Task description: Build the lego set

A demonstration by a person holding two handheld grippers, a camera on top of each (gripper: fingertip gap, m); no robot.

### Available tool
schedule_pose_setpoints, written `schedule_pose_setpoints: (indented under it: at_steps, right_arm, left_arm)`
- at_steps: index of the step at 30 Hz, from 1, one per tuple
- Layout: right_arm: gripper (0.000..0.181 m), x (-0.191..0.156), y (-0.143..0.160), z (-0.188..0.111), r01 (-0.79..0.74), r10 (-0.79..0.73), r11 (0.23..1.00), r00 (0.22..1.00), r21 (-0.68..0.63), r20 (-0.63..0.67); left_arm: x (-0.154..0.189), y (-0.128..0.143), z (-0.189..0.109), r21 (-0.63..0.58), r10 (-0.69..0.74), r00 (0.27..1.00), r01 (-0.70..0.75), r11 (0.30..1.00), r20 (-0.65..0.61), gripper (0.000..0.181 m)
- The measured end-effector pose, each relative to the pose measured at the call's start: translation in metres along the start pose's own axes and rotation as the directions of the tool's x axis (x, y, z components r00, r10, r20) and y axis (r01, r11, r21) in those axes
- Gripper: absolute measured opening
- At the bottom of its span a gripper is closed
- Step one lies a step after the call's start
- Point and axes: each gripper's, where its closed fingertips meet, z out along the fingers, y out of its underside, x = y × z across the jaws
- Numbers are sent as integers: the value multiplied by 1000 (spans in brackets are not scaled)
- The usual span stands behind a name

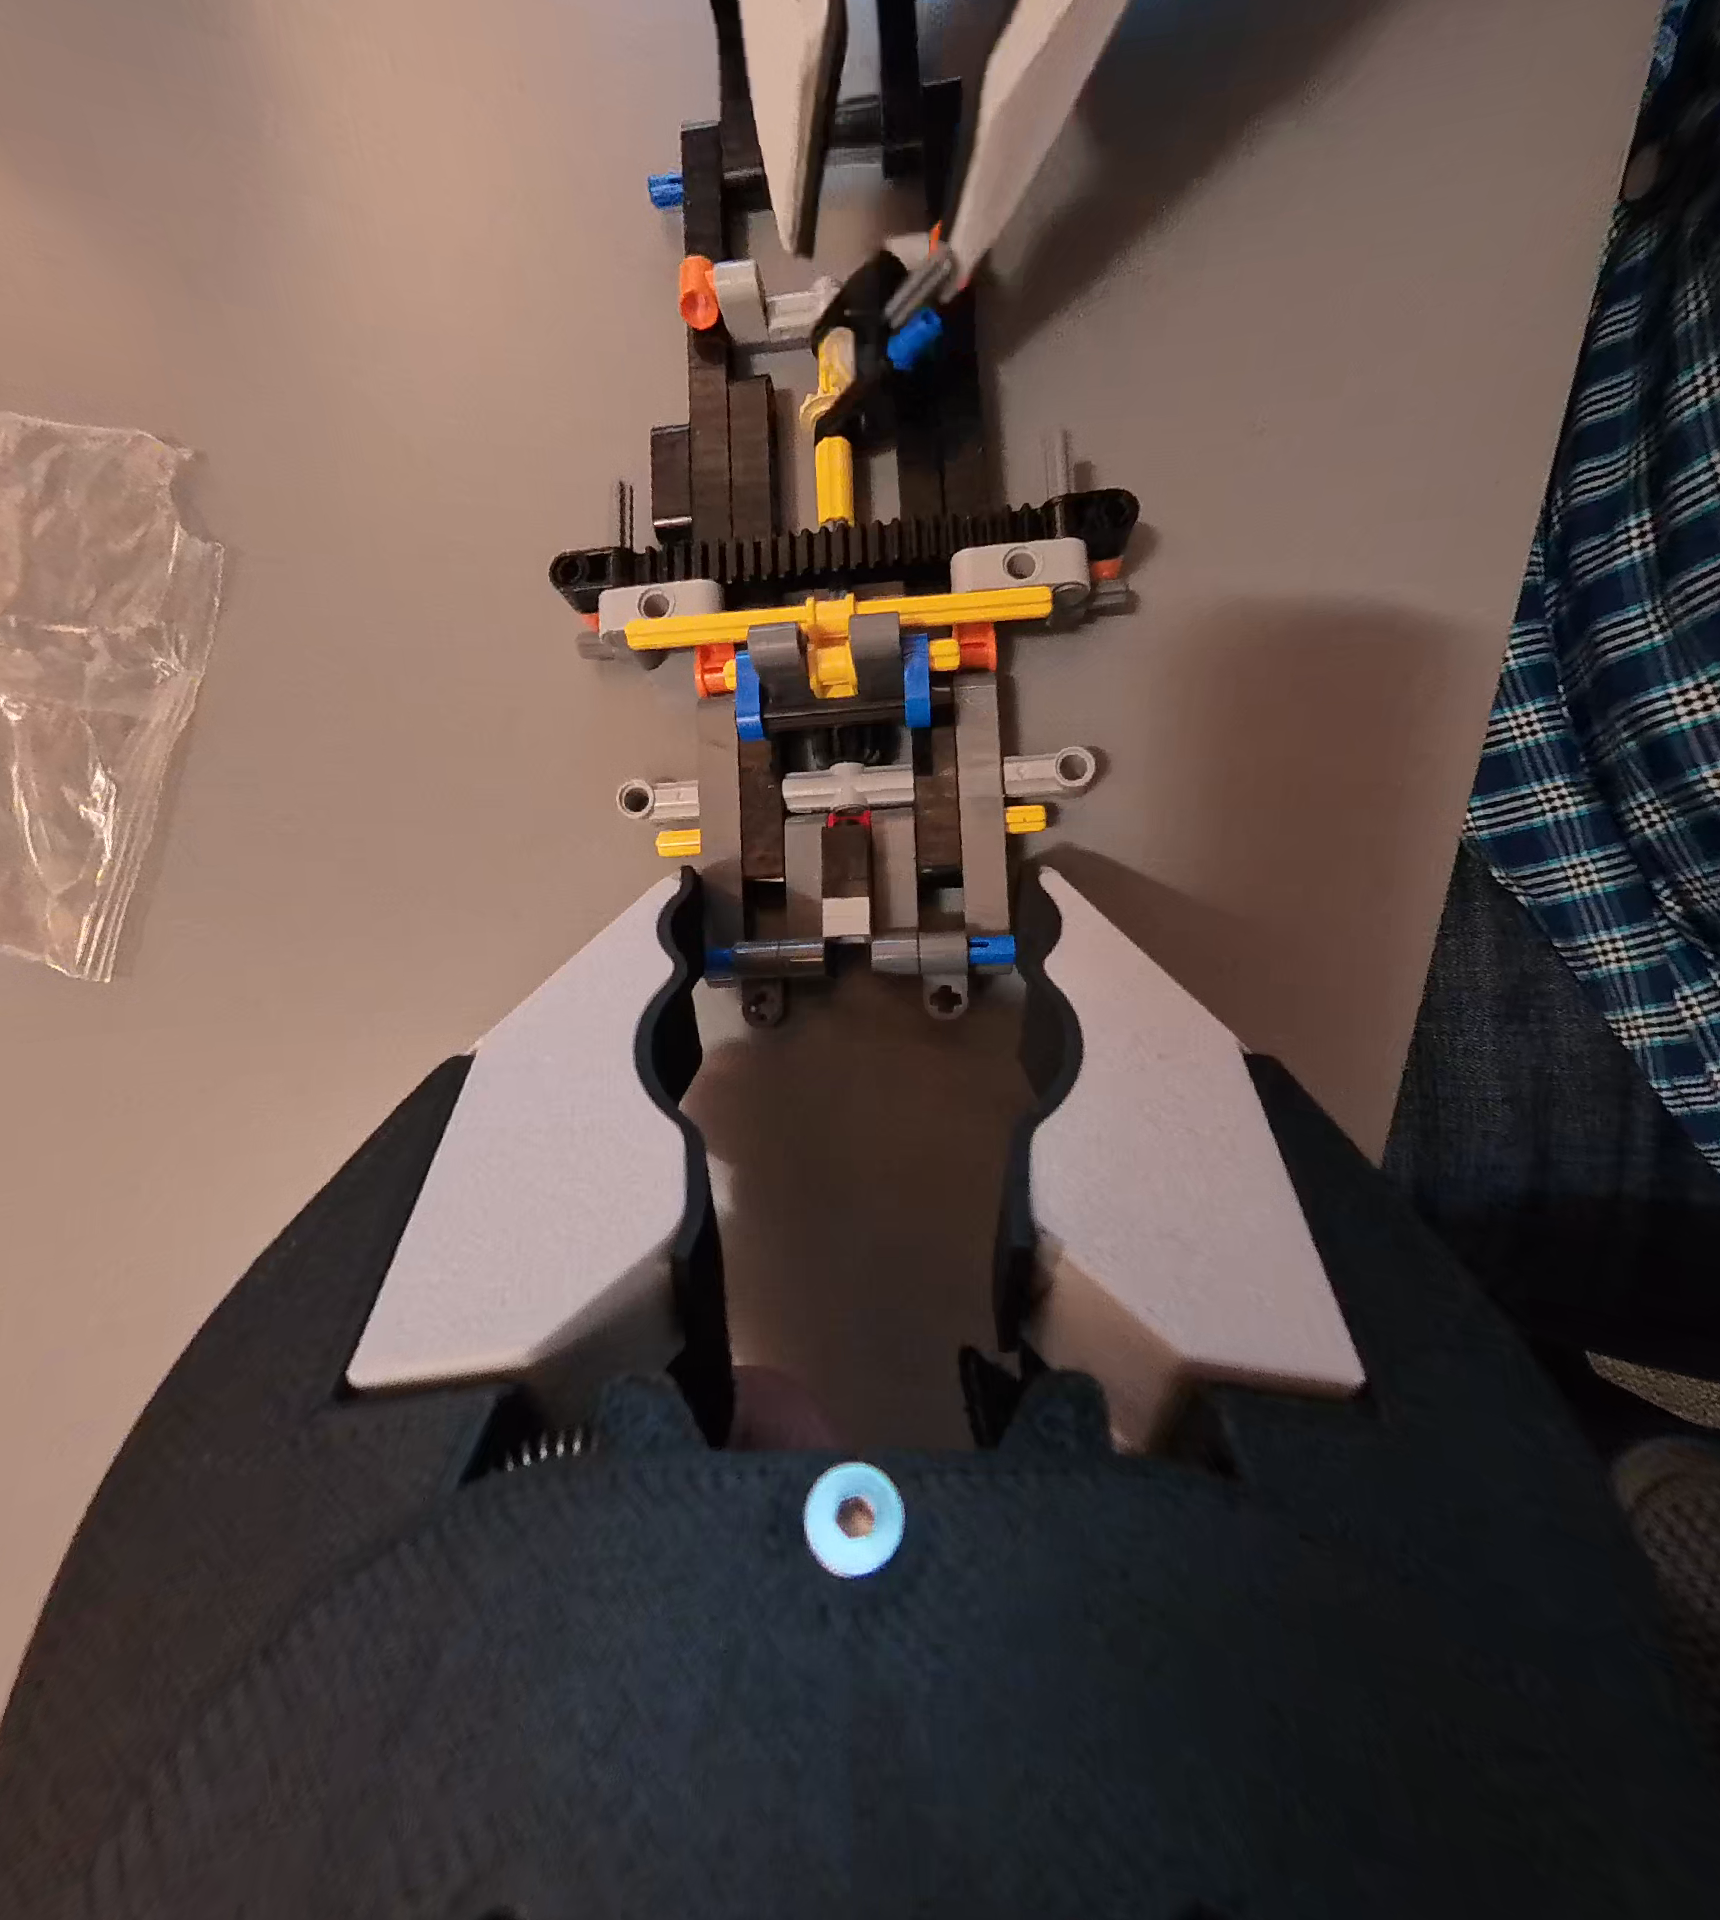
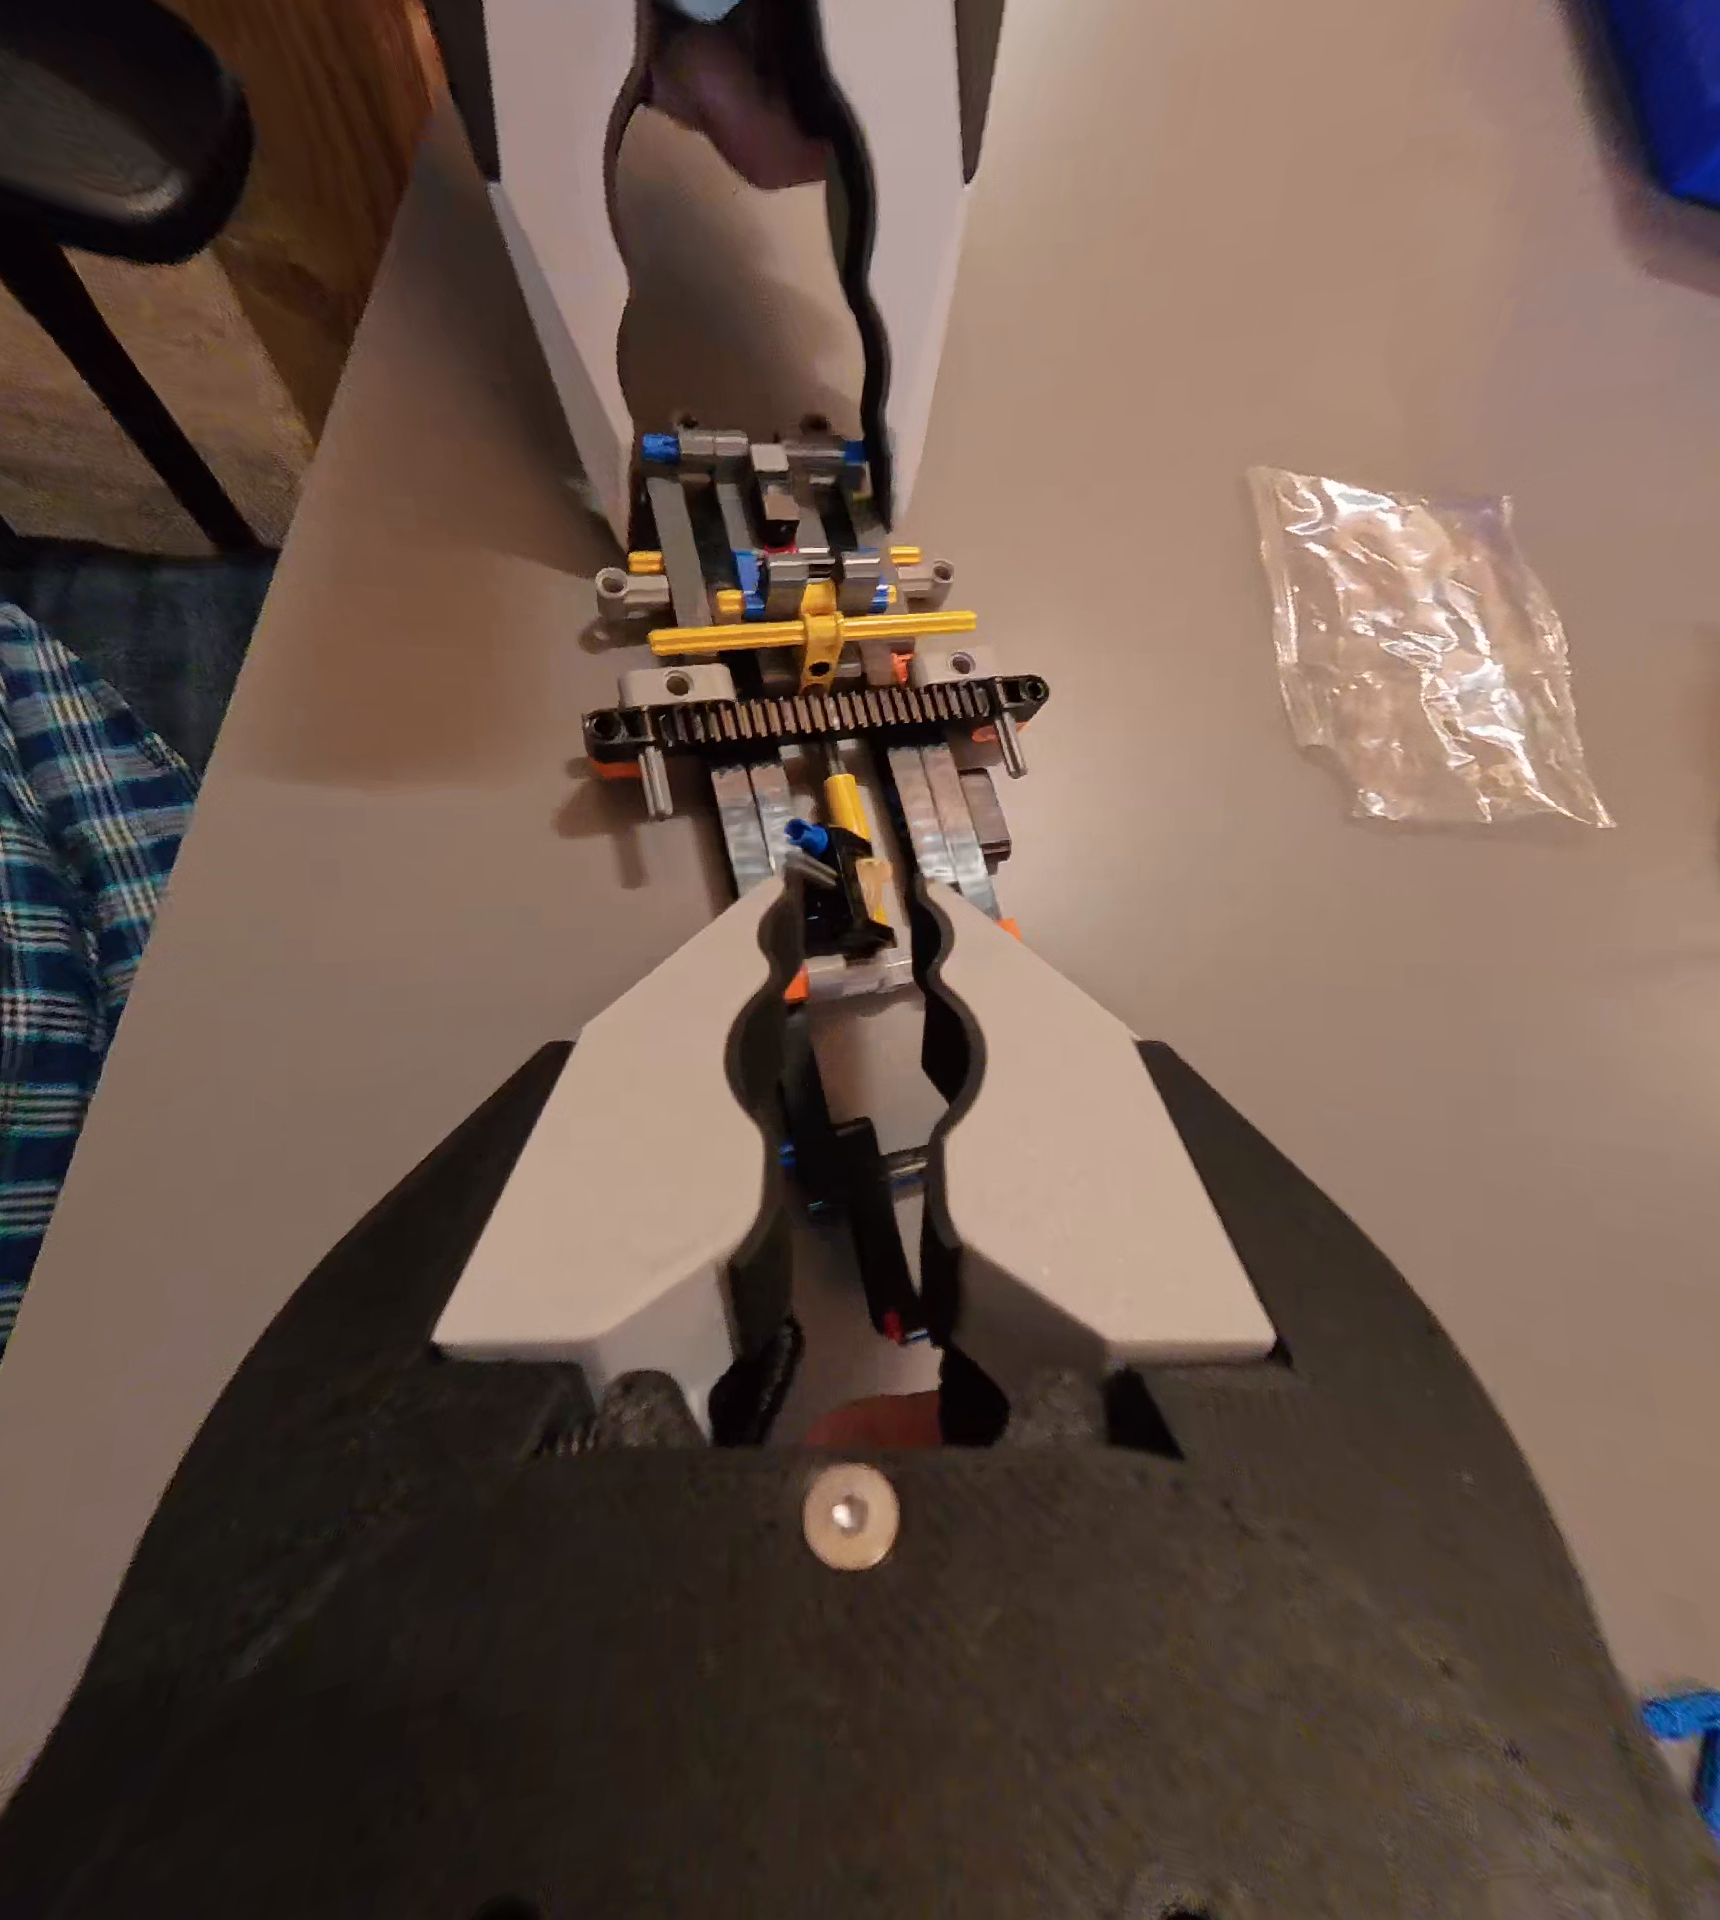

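Tabletop: plain grey tabletop carrying everything.
Build: long black, grey and yellow lego chassis with a toothed black rack, flat at mid-tabletop between both tongs.
Left tongs: clamped on the chassis's near end.
Right tongs: straddling the opposite end, pinching a small black-and-yellow piece.
Bag: crumpled clear plastic bag, well apart.

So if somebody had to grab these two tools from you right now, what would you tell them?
Left gripper: clamped across one end of the lego chassis, steadying it on the table.
Right gripper: at the other end, closed on a small black piece over the yellow axle.
Done: frame, toothed rack.
Left: seat that piece, then continue. Empty parts bag lies aside.
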Motion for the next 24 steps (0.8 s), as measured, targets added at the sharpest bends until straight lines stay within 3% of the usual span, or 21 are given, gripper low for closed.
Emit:
schedule_pose_setpoints:
  at_steps: [1, 13, 24]
  right_arm:
    - [14, 3, -2, -1, -21, 21, 1000, 1000, 12, -3]
    - [17, 41, 10, 9, -103, 94, 993, 986, -54, -136]
    - [19, 35, 0, 7, -134, 133, 991, 989, -11, -67]
  left_arm:
    - [0, 0, 0, 0, 0, 1000, 0, 1000, -1, 58]
    - [0, 0, 0, -5, 3, 1000, -3, 1000, -2, 58]
    - [0, 0, 1, -14, 3, 1000, -3, 1000, 0, 58]
